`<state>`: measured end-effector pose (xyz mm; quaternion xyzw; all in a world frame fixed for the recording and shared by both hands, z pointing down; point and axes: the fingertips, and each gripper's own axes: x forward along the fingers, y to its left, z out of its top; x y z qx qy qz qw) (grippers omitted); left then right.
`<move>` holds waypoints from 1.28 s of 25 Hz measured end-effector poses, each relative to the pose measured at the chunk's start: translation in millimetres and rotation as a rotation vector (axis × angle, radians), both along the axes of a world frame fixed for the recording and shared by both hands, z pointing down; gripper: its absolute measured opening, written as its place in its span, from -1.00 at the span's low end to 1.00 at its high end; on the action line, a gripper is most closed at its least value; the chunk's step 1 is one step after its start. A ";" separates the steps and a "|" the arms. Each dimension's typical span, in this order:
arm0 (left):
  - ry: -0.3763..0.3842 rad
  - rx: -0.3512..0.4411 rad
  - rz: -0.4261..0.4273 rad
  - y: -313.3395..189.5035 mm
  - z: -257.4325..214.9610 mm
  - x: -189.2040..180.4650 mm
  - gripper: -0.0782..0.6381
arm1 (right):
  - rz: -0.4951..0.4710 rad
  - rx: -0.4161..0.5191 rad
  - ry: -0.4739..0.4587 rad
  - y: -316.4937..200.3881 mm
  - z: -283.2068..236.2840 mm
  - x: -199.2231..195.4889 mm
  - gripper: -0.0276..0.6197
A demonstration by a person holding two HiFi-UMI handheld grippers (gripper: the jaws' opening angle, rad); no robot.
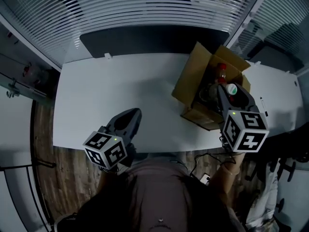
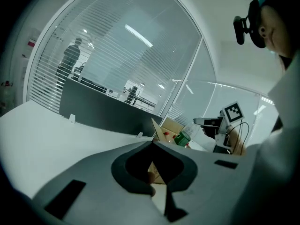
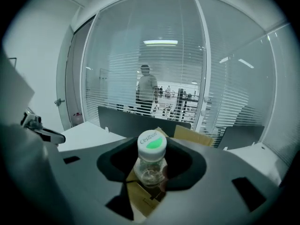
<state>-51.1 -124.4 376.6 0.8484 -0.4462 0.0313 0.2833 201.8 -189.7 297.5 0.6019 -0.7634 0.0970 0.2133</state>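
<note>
My right gripper (image 1: 228,92) is shut on a clear plastic bottle (image 3: 151,161) with a white and green cap (image 1: 232,89). It holds the bottle upright over an open cardboard box (image 1: 193,81) at the right of the white table (image 1: 120,91). Inside the box stands a red-capped bottle (image 1: 221,70) among other items I cannot make out. My left gripper (image 1: 134,114) hovers at the table's near edge, left of the box, jaws together with nothing between them. In the left gripper view the box (image 2: 169,128) and the held bottle (image 2: 183,137) lie ahead to the right.
A dark partition panel (image 1: 154,37) runs along the table's far edge. Glass walls with blinds surround the room, and a person (image 3: 146,90) stands behind the glass. Cables (image 1: 207,161) hang below the near table edge. Wood floor shows at the left.
</note>
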 end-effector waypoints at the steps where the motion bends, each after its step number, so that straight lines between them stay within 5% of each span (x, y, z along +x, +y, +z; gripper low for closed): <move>1: 0.002 0.001 0.002 1.7 -0.3 -2.6 -0.76 | -0.002 0.009 0.001 3.7 -4.4 -3.2 -0.33; 15: 0.022 0.017 0.013 33.2 -4.8 -42.0 -0.76 | -0.030 0.129 0.002 55.6 -53.9 -53.1 -0.34; 32: 0.010 0.016 -0.057 61.9 0.0 -120.1 -0.76 | -0.098 0.157 -0.011 75.8 -55.2 -134.6 -0.34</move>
